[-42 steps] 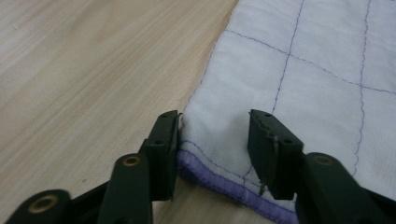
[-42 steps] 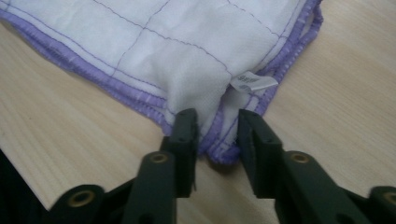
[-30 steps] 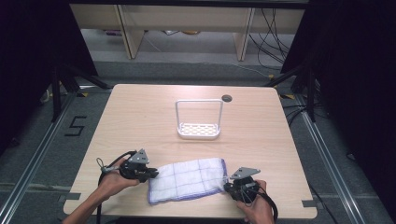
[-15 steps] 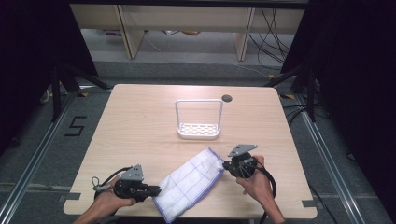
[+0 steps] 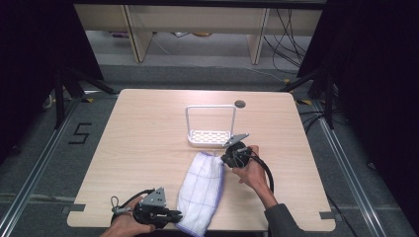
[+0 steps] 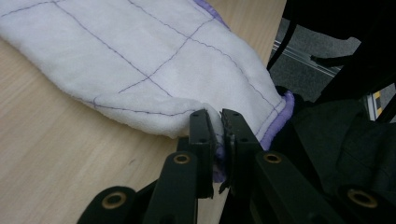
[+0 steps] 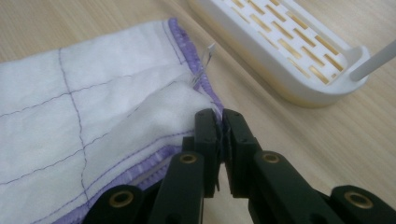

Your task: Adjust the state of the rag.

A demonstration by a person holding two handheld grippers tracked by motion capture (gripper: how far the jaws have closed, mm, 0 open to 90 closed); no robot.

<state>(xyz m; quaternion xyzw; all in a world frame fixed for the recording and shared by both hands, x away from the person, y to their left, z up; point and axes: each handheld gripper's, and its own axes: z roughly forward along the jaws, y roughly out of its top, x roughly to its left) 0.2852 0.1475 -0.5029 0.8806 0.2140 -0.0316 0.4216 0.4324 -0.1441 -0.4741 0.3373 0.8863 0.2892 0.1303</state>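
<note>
High view: one cloth, one white rack; two grippers, left and right, jaws each pinching a cloth corner

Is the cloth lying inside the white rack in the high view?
No, the white cloth lies on the table in front of the white rack, pinched at its ends by the left gripper and right gripper.

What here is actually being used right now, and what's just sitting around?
In use:
- white cloth, pinched at both ends
- left tool, shut on the cloth's near end
- right tool, shut on its far corner

Just sitting there:
- white rack, beside the cloth's far end
- dark round hole in the table
</note>
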